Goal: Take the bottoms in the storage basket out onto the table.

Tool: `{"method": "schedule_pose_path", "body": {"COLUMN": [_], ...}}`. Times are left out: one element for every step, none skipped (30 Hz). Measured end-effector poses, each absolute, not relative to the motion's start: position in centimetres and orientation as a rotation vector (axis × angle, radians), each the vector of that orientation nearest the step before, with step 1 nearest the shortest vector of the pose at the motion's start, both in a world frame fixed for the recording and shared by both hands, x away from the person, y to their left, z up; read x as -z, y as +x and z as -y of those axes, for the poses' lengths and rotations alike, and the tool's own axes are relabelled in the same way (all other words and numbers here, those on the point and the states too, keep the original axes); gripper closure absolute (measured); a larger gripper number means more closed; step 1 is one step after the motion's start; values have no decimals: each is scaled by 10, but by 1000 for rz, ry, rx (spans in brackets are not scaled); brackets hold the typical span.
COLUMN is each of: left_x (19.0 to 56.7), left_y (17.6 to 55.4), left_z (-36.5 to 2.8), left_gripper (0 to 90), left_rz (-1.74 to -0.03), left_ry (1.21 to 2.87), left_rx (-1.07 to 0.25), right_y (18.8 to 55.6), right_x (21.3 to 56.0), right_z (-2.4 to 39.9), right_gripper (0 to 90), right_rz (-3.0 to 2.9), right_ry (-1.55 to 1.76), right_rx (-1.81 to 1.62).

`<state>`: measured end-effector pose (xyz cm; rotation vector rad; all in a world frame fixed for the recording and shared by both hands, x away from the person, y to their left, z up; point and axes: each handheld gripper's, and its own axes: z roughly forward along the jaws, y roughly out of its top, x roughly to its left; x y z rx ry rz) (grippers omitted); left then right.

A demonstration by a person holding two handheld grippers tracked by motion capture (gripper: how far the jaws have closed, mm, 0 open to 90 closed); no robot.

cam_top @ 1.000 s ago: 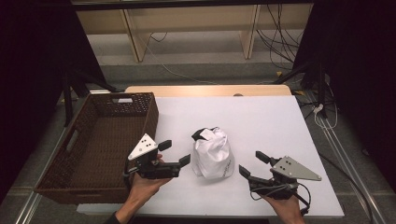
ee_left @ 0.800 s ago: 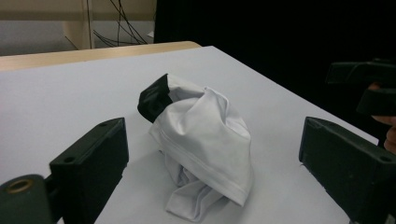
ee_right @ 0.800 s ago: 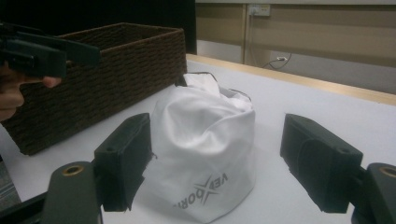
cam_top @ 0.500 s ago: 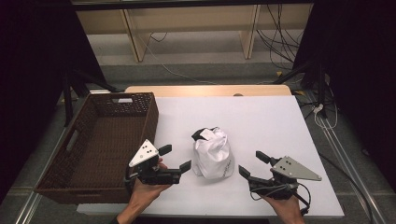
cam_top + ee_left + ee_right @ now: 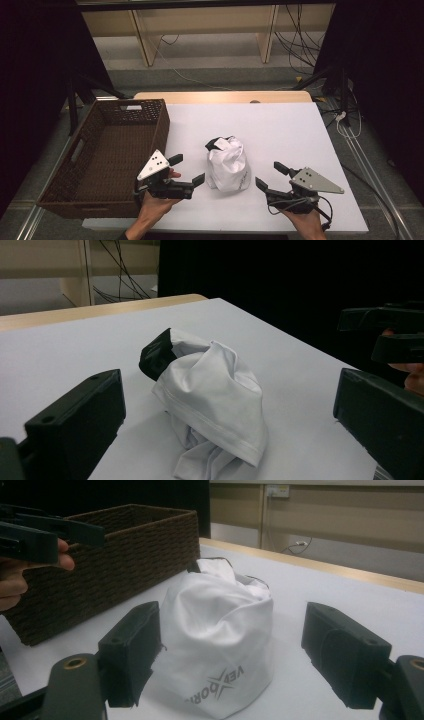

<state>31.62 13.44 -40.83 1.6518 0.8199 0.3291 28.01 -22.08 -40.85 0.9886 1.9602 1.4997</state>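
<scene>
The left gripper [image 5: 189, 171] has just been opening its jaws and now gapes wide with nothing between them; the right gripper [image 5: 266, 175] is spread open too. The crumpled white garment [image 5: 228, 165] sits free near the table's [image 5: 300, 130] front edge between them, beside the wicker basket [image 5: 107, 150], so it looks ready to be gripped.

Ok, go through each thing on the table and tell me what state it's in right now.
White garment: crumpled in a heap, lying free on the table.
Wicker basket: upright, nothing inside.
Left gripper: open, jaws just opening, holding nothing.
Right gripper: open, holding nothing.
</scene>
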Motion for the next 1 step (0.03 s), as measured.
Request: {"method": "schedule_pose_path", "body": {"left_x": [408], "left_y": [316], "left_z": [-134], "left_gripper": [0], "left_rz": [-820], "left_ry": [1652], "left_rx": [-329], "right_y": [280], "right_x": [408], "right_z": [221], "right_gripper": [248], "right_rz": [-1962], "right_ry": [989], "right_rx": [-1499]}}
